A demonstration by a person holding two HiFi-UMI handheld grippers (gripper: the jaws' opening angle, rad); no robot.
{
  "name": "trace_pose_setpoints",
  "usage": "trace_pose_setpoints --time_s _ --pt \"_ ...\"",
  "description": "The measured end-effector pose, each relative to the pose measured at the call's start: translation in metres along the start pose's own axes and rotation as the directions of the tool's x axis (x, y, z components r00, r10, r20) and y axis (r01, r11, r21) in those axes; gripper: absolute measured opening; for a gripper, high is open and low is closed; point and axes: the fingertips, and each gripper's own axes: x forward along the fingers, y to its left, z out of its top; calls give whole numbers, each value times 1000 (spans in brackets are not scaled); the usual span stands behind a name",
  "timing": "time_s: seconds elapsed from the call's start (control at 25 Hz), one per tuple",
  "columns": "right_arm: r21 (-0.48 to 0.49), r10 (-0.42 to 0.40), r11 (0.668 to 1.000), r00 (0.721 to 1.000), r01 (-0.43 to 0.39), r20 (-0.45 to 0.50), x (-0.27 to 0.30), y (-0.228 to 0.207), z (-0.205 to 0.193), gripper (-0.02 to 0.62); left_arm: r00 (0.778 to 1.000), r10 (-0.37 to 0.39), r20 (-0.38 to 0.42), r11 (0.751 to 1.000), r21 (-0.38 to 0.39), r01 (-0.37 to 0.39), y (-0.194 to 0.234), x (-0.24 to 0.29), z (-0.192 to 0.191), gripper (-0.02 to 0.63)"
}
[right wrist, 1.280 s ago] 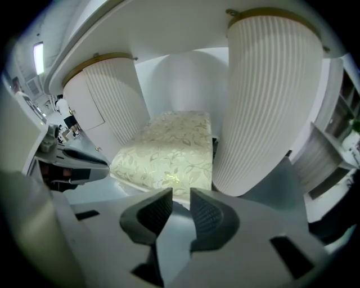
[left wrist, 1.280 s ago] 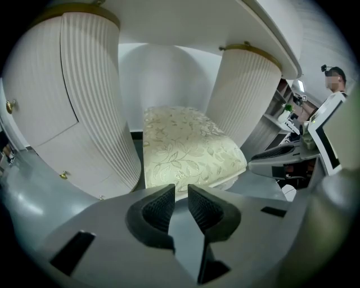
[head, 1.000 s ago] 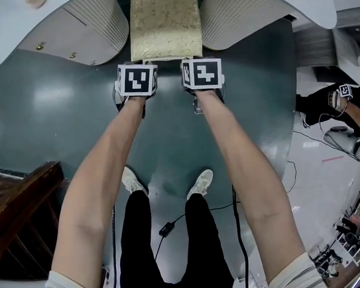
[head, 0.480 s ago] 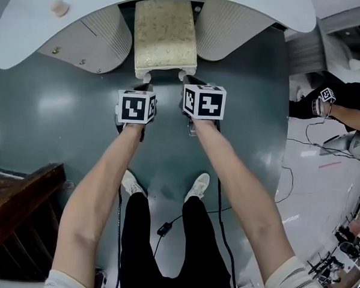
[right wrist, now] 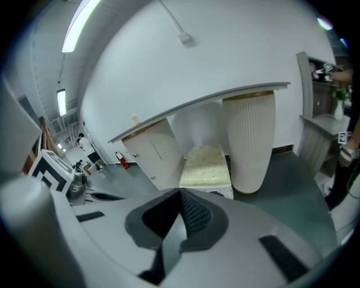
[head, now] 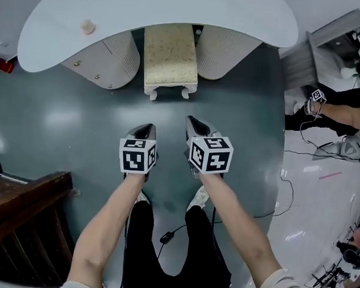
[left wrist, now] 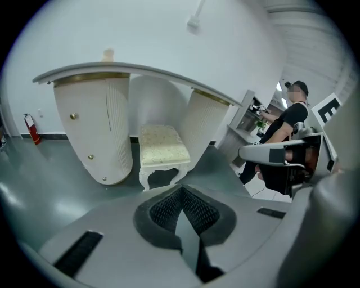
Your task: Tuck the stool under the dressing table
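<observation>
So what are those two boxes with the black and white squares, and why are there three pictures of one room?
Those boxes are marker cubes, and each one is part of a hand-held grabber. A person holds one in each hand: the left gripper and the right gripper. The big picture comes from a camera on the person's head, looking down past their arms. The other two pictures come from small cameras riding on the grabbers, each looking along its own jaws. Both pairs of jaws are shut and hold nothing. Ahead, on the dark floor, a stool with a gold cushion stands partly under the white dressing table. It isn't touching either grabber.
</observation>
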Motion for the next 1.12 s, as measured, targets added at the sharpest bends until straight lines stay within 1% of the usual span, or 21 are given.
trace_pose_setpoints --time_s 0.16,0.24,0.4,0.44,0.52,0.6,0.68,0.8,0.96,1.12 --pt "2 19 1000 999 -19 38 -48 29 3 12 998 -38 51 999 13 38 -28 -50 -8 6" --pt "-20 28 999 998 -26 61 -68 44 8 12 997 -44 68 999 18 43 -35 -73 -13 6" --pt "-74 24 997 997 -18 77 -114 61 2 12 997 24 76 993 110 -32 -53 -115 -28 6" --pt "-85 18 996 997 -11 77 -125 63 -1 12 996 28 80 993 109 -37 -60 -125 -29 6" --pt "-93 13 996 997 -6 75 -145 71 -5 12 995 29 96 997 73 -36 -72 -145 -28 6" --pt "-92 21 996 996 -14 82 -167 83 -7 12 992 35 124 999 33 -40 -81 -169 -23 6" --pt "-100 40 995 995 -31 91 -192 99 -7 12 987 36 158 999 17 -39 -92 -195 -17 6" --pt "-94 67 994 992 -58 103 -231 120 -3 12 976 20 216 999 36 -28 -115 -237 -3 6" --pt "-93 100 992 987 -89 124 -278 144 11 12 960 -4 278 997 76 -18 -141 -290 18 6" --pt "-135 114 986 981 -94 154 -319 161 43 12 943 -19 332 997 78 -7 -160 -338 42 6"
